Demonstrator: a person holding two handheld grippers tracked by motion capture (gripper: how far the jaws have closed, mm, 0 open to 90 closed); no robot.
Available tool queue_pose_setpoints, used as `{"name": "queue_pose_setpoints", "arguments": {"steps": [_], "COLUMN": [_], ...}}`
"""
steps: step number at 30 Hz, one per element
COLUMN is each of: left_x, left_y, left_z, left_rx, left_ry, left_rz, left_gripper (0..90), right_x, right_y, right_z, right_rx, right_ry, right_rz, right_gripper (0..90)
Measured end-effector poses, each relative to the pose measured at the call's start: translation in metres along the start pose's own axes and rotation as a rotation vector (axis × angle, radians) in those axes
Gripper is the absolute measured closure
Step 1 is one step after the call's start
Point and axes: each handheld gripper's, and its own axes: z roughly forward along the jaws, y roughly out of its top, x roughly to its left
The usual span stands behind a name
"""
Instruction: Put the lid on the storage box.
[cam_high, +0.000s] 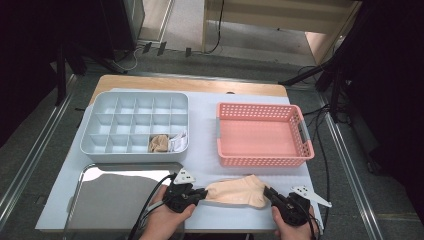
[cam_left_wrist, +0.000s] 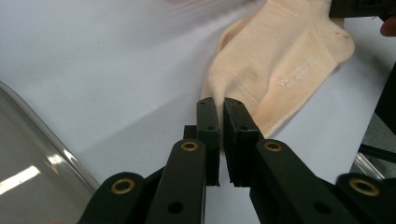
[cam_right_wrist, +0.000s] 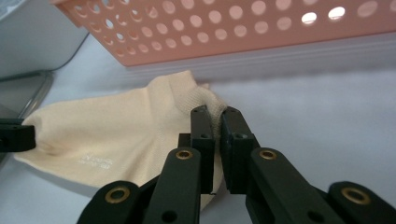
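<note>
Cream sock (cam_high: 236, 193) lies at the tabletop's six o'clock edge, pinched by left gripper (cam_high: 201, 194) and right gripper (cam_high: 267, 192), probably awaiting folding; two already fill the organizer (cam_high: 135, 128).

a lab-style recording setup: table (cam_high: 200, 87) ringed by black curtains, metal floor rails (cam_high: 30, 160), loose cables (cam_high: 325, 150) and tripod legs (cam_high: 310, 75).
</note>
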Motion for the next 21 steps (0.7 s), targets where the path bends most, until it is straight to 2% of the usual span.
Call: {"name": "queue_pose_setpoints", "arguments": {"steps": [3, 6, 9, 12, 15, 18, 19, 21], "left_x": [0.001, -0.001, -0.003, -0.001, -0.002, -0.003, -0.002, -0.002], "left_y": [0.0, 0.0, 0.0, 0.0, -0.002, -0.002, -0.001, 0.0], "left_z": [-0.001, -0.004, -0.006, -0.003, -0.002, -0.004, -0.006, -0.009], "left_rx": [-0.001, 0.008, 0.003, 0.0, -0.004, -0.023, -0.034, -0.064], "left_ry": [-0.005, -0.025, -0.039, -0.016, -0.004, 0.024, 0.031, 0.029], "left_rz": [-0.003, 0.002, 0.0, -0.002, 0.01, 0.011, 0.008, -0.002], "left_gripper": [86.8, 87.5, 87.4, 84.3, 75.6, 66.8, 63.5, 62.3], "right_x": [0.002, 0.002, 0.003, 0.003, 0.0, -0.004, -0.005, -0.005], "right_y": [0.001, 0.0, -0.002, -0.004, -0.008, -0.012, -0.014, -0.015], "right_z": [-0.002, -0.008, -0.017, -0.016, -0.006, -0.003, -0.003, -0.003], "right_rx": [-0.003, 0.012, 0.002, 0.003, 0.024, 0.047, 0.047, 0.036], "right_ry": [-0.001, -0.003, 0.01, 0.005, -0.021, -0.015, -0.012, -0.003], "right_rz": [-0.011, 0.011, 0.012, 0.004, 0.003, 0.031, 0.045, 0.051], "right_gripper": [85.3, 85.3, 85.3, 84.3, 74.3, 61.6, 59.5, 59.5]}}
